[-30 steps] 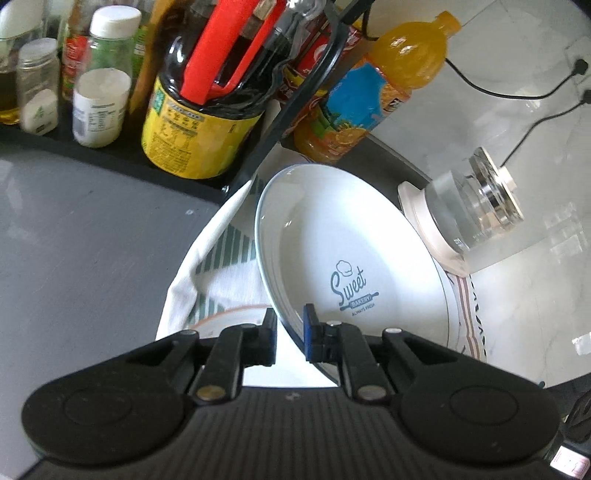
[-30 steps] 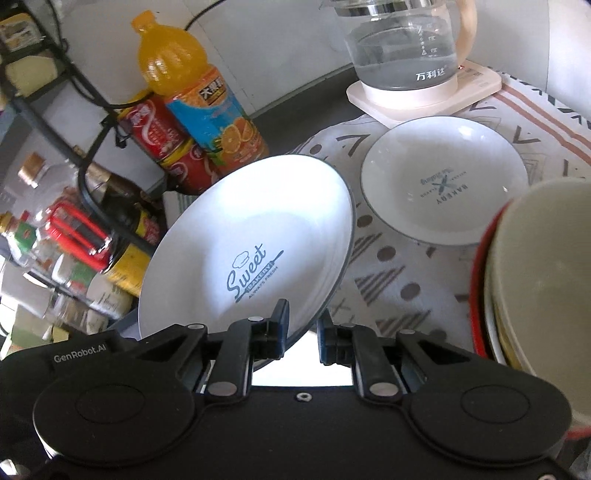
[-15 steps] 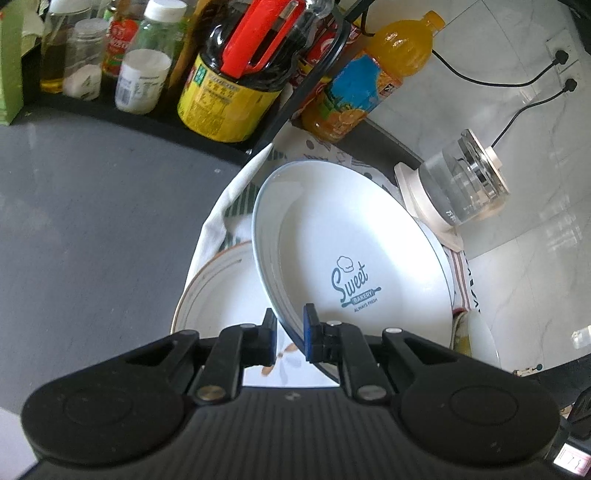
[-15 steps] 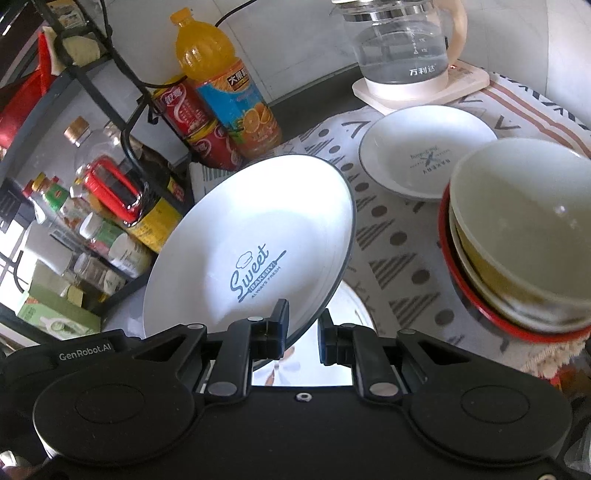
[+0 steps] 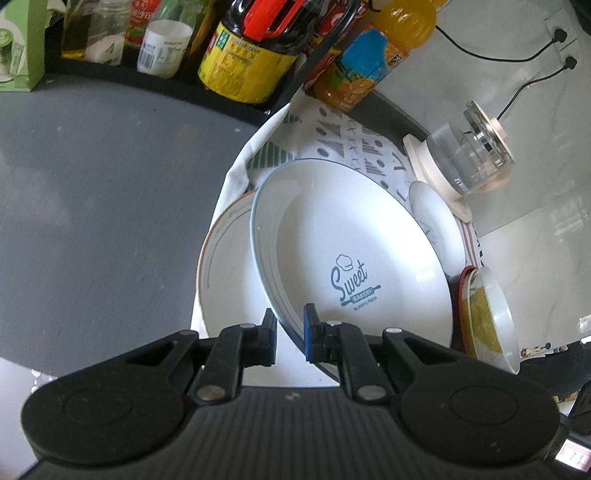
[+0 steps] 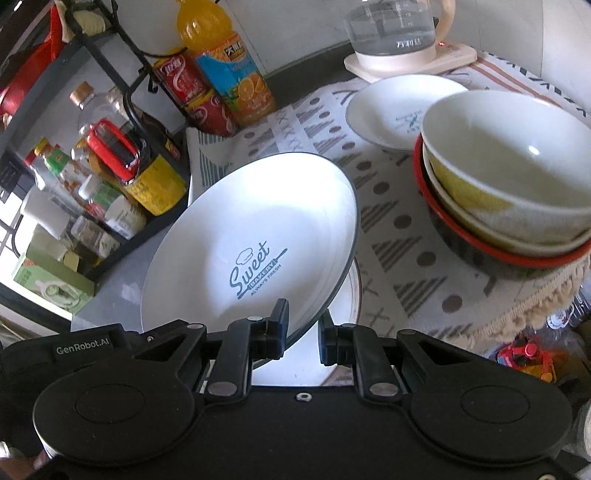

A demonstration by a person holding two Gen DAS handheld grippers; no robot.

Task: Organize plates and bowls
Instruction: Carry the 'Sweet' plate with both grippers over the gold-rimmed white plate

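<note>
While both cameras are looking along their fingers, the "Sweet Bakery" plate (image 5: 354,266) is sitting tilted in the middle of each frame, raised above a larger gold-rimmed plate (image 5: 229,266) that is lying on the patterned cloth (image 6: 391,225). The left hand-held gripper (image 5: 289,334) is clenching the plate's near rim at the lower centre of its view, blue pads pressing on either side of the edge. The right hand-held gripper (image 6: 303,330) is also standing at the plate's rim at the bottom centre of its view; its left finger is lying against the plate, but whether the right finger is touching the rim I cannot tell, since a gap seems to be showing there. At the right of the right wrist frame, a stack of bowls (image 6: 506,177) is resting on the cloth, a pale bowl nesting on top of a red-rimmed one. Beyond it, toward the upper right, a small white plate (image 6: 391,107) is lying just in front of a glass kettle (image 6: 395,33) on its cream base. An orange juice bottle (image 6: 225,62) and red cans (image 6: 192,96) are standing at the upper centre, beside a black rack (image 6: 110,74) of condiment bottles filling the upper left. Grey worktop (image 5: 92,206) is filling the left half of the left wrist frame.
</note>
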